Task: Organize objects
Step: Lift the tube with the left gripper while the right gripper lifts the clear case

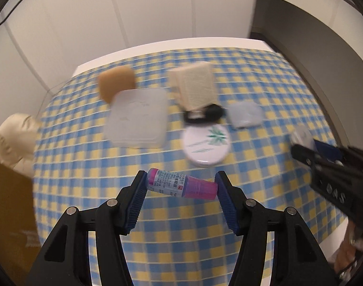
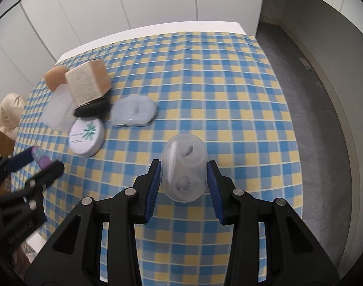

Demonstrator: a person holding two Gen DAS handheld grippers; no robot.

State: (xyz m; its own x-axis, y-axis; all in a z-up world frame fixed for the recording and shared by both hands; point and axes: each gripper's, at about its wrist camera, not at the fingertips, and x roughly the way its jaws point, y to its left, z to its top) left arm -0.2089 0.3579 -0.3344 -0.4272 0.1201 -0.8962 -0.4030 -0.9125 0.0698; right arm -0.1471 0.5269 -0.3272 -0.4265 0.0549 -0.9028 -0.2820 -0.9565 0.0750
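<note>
My left gripper (image 1: 180, 184) is shut on a small pink-capped bottle (image 1: 181, 184) with a printed label, held crosswise, end to end between the blue pads, above the checked tablecloth (image 1: 157, 226). My right gripper (image 2: 184, 172) is shut on a clear oval plastic case (image 2: 185, 168) with two round wells, gripped across its width. In the left wrist view the right gripper (image 1: 300, 147) shows at the right edge with the clear case (image 1: 300, 135). The right wrist view catches the left gripper (image 2: 41, 164) and its pink bottle (image 2: 41, 158) at the left edge.
At the back of the table lie a frosted square lid (image 1: 138, 119), a brown sponge (image 1: 115, 81), a beige box (image 1: 193, 83) leaning on a black item (image 1: 205, 113), a round white tin (image 1: 206, 144) with a green leaf print and a pale blue case (image 2: 133, 110). Grey floor (image 2: 312, 119) lies right.
</note>
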